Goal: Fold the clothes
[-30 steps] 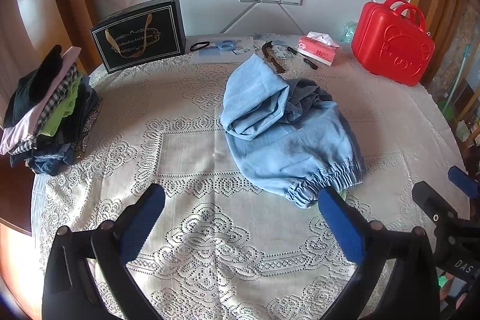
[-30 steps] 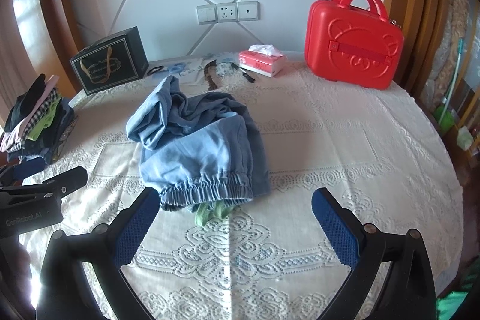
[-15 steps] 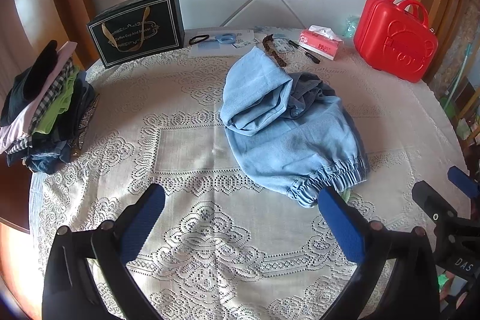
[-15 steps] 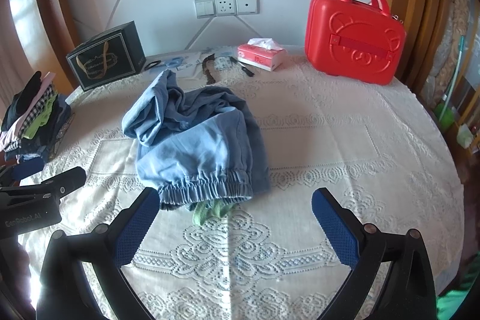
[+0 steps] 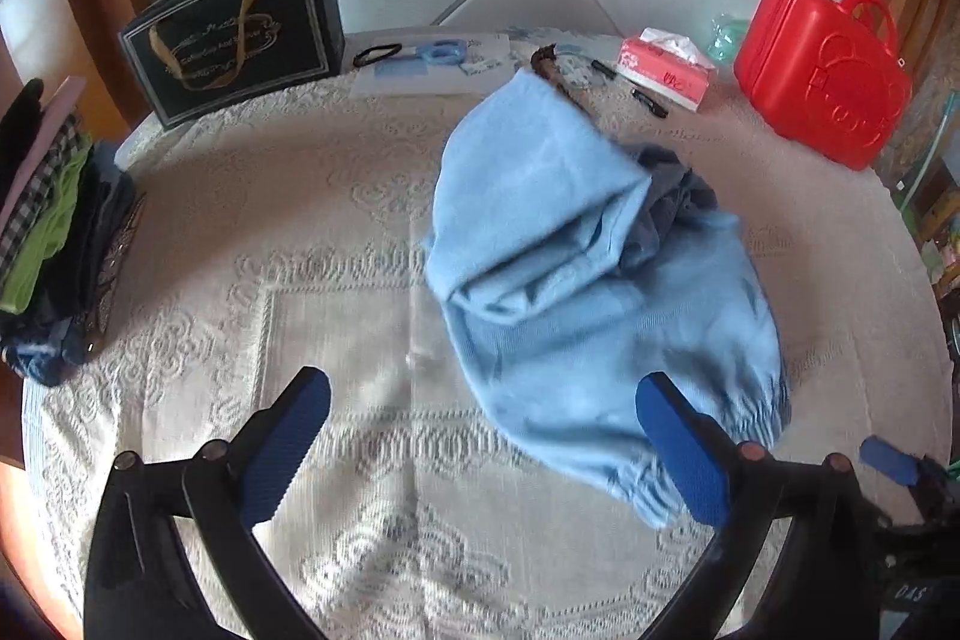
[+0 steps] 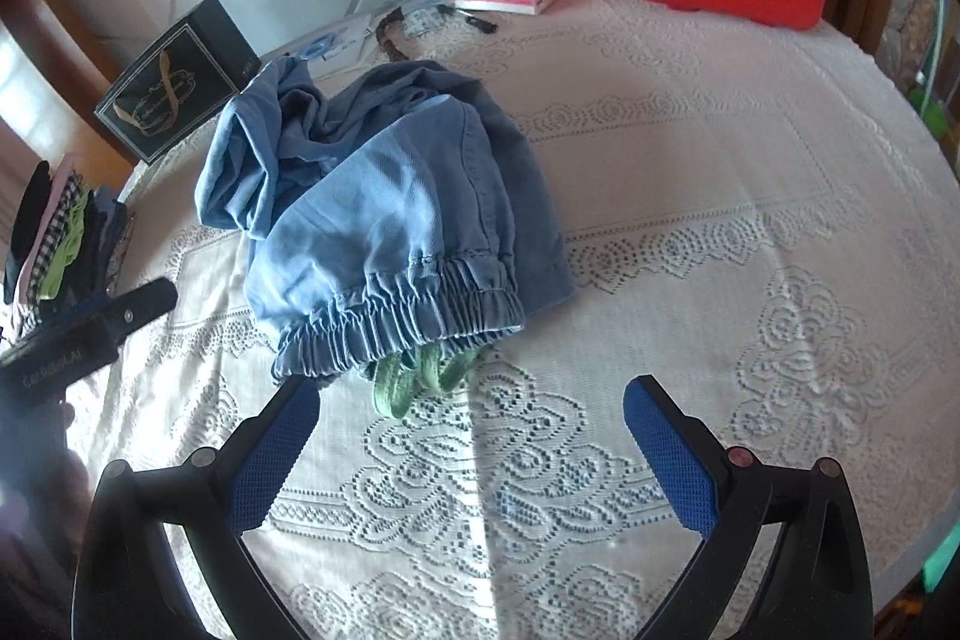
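Crumpled light-blue denim pants (image 5: 576, 292) lie in a heap in the middle of the lace-covered round table (image 5: 336, 316). In the right wrist view the pants (image 6: 384, 208) show their elastic waistband (image 6: 396, 322) toward me, with a green drawstring (image 6: 414, 376) sticking out. My left gripper (image 5: 480, 448) is open and empty, just short of the heap's near left edge. My right gripper (image 6: 471, 442) is open and empty, close in front of the waistband. A stack of folded clothes (image 5: 48, 244) sits at the table's left edge.
A black gift bag (image 5: 234, 34), papers with scissors (image 5: 432, 58), a tissue box (image 5: 666, 70), a pen (image 5: 648, 100) and a red case (image 5: 822, 64) stand along the back by the wall. The left gripper shows at the left of the right wrist view (image 6: 90, 334).
Both grippers have moved forward and lower toward the pants; the right one has also tilted. The pants have not moved. Both grippers stay open.
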Demonstrator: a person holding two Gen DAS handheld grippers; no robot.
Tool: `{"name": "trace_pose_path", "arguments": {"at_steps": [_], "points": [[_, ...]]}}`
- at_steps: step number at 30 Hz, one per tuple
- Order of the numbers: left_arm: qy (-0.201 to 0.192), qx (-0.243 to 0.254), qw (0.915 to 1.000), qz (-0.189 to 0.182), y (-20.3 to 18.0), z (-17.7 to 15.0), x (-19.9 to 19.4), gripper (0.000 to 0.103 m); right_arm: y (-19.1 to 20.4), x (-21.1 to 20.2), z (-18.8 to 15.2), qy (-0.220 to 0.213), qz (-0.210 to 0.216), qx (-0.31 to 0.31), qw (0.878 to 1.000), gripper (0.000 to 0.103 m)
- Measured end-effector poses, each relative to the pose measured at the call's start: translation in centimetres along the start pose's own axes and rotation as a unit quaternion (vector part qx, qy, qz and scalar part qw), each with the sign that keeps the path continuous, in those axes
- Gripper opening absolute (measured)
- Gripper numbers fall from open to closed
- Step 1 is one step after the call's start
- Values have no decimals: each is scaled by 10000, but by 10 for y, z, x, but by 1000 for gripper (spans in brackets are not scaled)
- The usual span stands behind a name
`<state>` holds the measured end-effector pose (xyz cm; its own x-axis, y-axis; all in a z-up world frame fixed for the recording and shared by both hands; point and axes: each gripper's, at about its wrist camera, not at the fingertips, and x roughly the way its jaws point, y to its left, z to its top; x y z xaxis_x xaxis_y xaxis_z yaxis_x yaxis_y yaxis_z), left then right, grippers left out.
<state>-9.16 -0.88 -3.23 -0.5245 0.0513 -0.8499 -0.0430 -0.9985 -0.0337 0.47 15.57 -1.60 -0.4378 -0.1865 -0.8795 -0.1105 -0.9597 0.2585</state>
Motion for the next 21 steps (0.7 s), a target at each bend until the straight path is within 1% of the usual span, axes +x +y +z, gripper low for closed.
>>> {"name": "trace_pose_path", "arguments": {"at_steps": [2,4,5,6,7,8,9,10,11,13,14,15,16,18,21], "points": [[-78,118,9999,-18,-6,23,21,103,-3,13,9,84,157,166,9997,103],[-72,259,9996,-19,-12,42,46,103,-3,28,19,209,286,299,9989,102],[-17,317,9995,0,-13,49,61,94,-1,35,24,250,338,314,9986,101],[103,332,9994,-7,-14,55,76,81,1,42,29,280,384,317,9984,98],[298,299,9991,-44,-12,59,91,49,5,50,34,324,383,277,9984,95],[432,243,9987,-64,-9,62,103,32,9,58,38,371,372,199,9984,83],[499,160,9986,-65,-4,64,110,30,15,68,41,431,291,81,9986,72],[507,106,9986,-81,1,66,113,26,20,78,44,506,84,-90,9986,69],[437,87,9990,-59,7,68,109,22,25,86,46,532,-84,-289,9981,69],[268,37,9996,123,22,70,93,17,35,91,51,433,-337,-721,9959,63],[180,-30,9996,236,31,70,83,14,39,88,53,356,-450,-909,9942,51],[121,-115,9992,349,42,69,73,14,40,82,56,225,-576,-1048,9926,32],[96,-194,9986,476,53,67,63,14,38,73,59,73,-645,-1111,9917,21],[96,-321,9978,573,72,59,46,14,30,54,65,-197,-717,-1123,9909,19],[177,-525,9971,514,91,41,24,14,9,24,69,-511,-898,-983,9898,19]]}}
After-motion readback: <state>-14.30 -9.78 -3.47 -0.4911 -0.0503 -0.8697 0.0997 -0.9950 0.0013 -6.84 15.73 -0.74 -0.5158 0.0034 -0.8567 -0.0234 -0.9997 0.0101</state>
